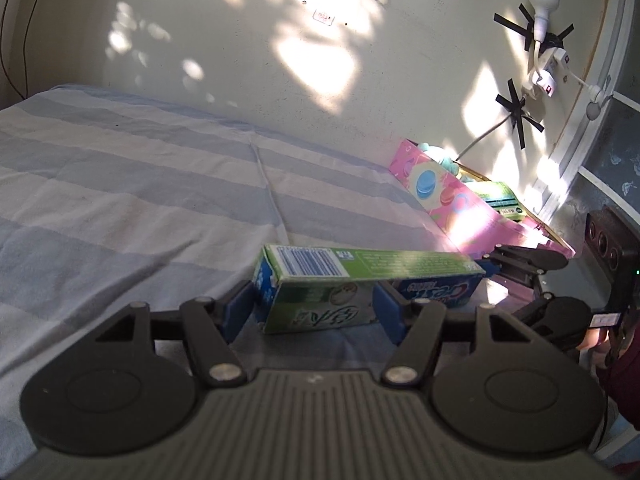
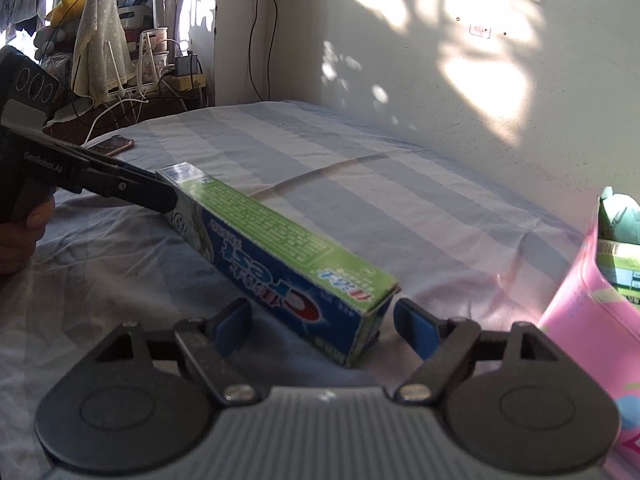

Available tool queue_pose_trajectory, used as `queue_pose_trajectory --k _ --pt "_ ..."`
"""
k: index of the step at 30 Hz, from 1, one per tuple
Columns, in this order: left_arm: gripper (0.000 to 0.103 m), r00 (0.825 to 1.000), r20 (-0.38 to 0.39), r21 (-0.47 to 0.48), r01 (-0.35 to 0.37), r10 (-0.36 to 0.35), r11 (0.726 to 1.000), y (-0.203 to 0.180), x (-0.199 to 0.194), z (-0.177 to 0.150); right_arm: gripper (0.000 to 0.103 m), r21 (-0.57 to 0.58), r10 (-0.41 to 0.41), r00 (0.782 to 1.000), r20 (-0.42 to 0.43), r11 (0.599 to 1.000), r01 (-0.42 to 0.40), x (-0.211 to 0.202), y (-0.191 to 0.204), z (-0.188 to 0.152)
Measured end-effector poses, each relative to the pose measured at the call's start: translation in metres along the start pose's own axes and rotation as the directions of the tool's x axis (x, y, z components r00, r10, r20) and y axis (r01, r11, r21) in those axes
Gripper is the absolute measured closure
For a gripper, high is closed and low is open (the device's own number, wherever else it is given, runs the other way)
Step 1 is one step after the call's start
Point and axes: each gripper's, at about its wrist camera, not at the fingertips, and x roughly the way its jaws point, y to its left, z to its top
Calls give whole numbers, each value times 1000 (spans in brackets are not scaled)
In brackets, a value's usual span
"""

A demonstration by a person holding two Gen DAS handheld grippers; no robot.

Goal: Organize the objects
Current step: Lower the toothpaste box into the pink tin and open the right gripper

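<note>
A long green and blue toothpaste box (image 1: 360, 276) lies across the striped bed sheet (image 1: 140, 184). My left gripper (image 1: 310, 312) is shut on its barcode end, with both blue pads against its sides. In the right wrist view the box (image 2: 280, 256) runs diagonally, and one black left finger (image 2: 132, 192) overlaps its far end. My right gripper (image 2: 324, 320) stands open around the near end, pads apart from the carton. From the left wrist view, the right gripper (image 1: 504, 284) brackets that same end. A pink macaron-print box (image 1: 440, 196) sits by the wall and holds a teal soft item and a green carton (image 1: 500, 198).
The pink box (image 2: 580, 320) is close on the right gripper's right. A phone (image 2: 116, 145) lies at the bed's far edge, before a cluttered table with cables (image 2: 160, 68). A power strip and bulb (image 1: 544, 40) are taped to the wall. A hand (image 2: 16, 240) holds the left gripper.
</note>
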Motion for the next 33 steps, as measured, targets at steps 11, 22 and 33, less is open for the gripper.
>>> queue_pose_trajectory --k 11,22,33 --pt "35 1000 6 119 29 -30 992 -58 12 20 41 109 -148 984 99 985 137 -60 -11 -19" --pt "35 980 56 313 164 -191 936 -198 94 85 40 171 -486 850 202 872 458 -154 -105 -30" --pt "36 989 -1 322 138 -146 937 -247 220 121 34 244 -641 759 109 758 605 -122 -232 -37"
